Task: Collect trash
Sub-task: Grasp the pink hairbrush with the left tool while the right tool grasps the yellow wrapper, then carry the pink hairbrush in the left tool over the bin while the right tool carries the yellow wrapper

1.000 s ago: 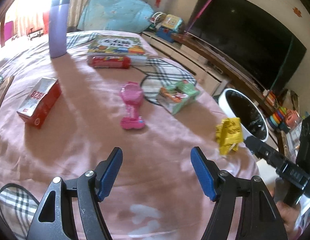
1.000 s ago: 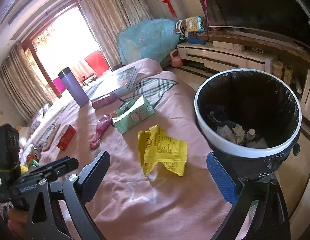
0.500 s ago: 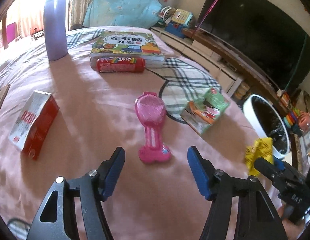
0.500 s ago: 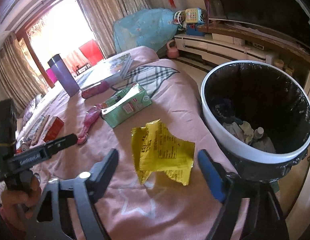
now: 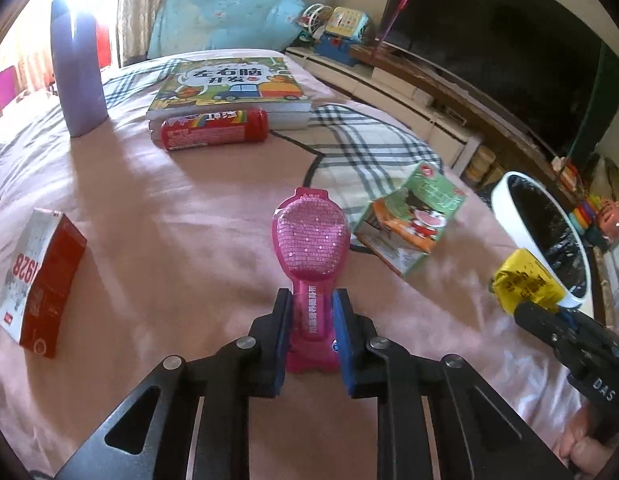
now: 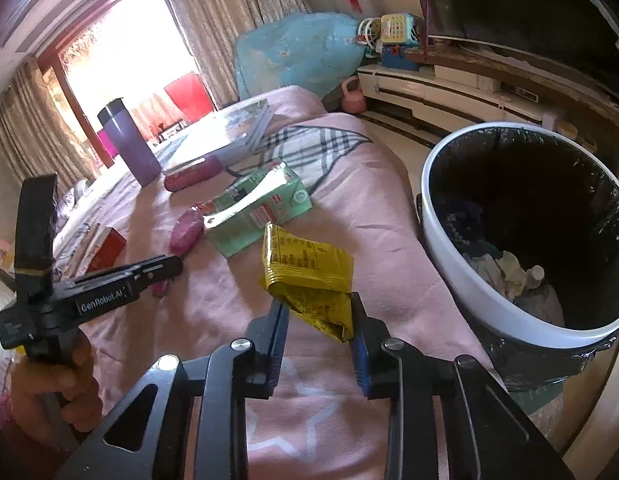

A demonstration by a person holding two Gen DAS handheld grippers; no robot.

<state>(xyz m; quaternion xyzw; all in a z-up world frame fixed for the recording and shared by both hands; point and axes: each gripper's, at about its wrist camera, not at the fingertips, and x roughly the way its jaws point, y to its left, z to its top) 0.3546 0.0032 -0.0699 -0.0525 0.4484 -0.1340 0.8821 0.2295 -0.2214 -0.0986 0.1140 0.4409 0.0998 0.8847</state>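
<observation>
Right now both hand-held grippers are taking hold of trash on the pink bed. The left hand-held gripper (image 5: 312,330) is clamped narrow on the stem of the pink wrapper (image 5: 309,248), whose wide sequinned head is lying on the sheet toward 12 o'clock. The right hand-held gripper (image 6: 318,322) is closing its jaws on the lower part of the crumpled yellow packet (image 6: 309,276), which sits between the pads and rises above them.

The white bin (image 6: 509,312), lined in black and already holding scraps, is standing off the bed edge at about 2 o'clock from the right gripper — near the packet.

To do this step well, I would let the right pads finish squeezing before lifting, since crinkled foil probably slips. Then carry the packet over the rim, well inside, before letting go. The left grip is low on a thin stem — lifting straight and slowly should keep the heavier head from swinging.

The green carton (image 5: 409,224) is lying at 1 o'clock of the pink wrapper, probably next.
</observation>
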